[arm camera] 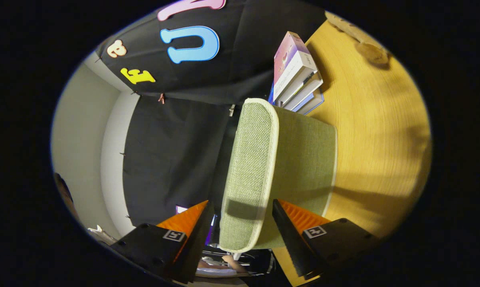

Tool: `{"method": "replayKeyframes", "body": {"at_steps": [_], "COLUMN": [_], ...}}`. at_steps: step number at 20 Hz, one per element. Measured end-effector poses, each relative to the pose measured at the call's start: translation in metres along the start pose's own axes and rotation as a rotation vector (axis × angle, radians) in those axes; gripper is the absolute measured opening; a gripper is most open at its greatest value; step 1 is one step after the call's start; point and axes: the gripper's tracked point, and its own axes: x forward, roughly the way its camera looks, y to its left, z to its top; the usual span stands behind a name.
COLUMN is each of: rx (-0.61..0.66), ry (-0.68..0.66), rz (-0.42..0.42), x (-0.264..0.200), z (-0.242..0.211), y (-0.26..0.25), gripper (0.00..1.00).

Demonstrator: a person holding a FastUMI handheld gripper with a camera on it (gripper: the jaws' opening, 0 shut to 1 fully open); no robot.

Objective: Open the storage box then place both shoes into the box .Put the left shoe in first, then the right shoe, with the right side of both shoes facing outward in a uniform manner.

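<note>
Fingers (240, 223) spread wide, straddling the near end of the green fabric storage box (279, 167); gaps on both sides, no contact that I can see.

Box has a woven green weave with pale piping along its rounded edge, and that edge runs straight out from between the fingers. View is rolled sideways: box sits on the wooden table (375, 131), booth cloth on the other side. Stack of books (297, 73) just beyond the box's far end, touching or nearly. Book cover print too small to read. Square marker tags on both finger bases. Beige object (361, 38) at the table's far edge, can't identify it.
</note>
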Motion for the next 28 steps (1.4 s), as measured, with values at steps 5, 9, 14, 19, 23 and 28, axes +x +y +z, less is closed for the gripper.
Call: {"method": "replayKeyframes", "body": {"at_steps": [5,9,14,19,23,28], "rx": [0.085,0.022,-0.066,-0.194,-0.277,-0.415], "ry": [0.006,-0.022,-0.058,-0.109,-0.132,-0.095], "rz": [0.010,0.033,-0.005,-0.041,-0.062,-0.117], "x": [-0.004,-0.003,-0.005,0.012,0.042,0.089], "z": [-0.004,-0.003,0.002,0.012,0.013,0.001], "y": [-0.013,0.002,0.033,0.091,0.135,0.175], "gripper": [0.38,0.07,0.05,0.07,0.07,0.07]}}
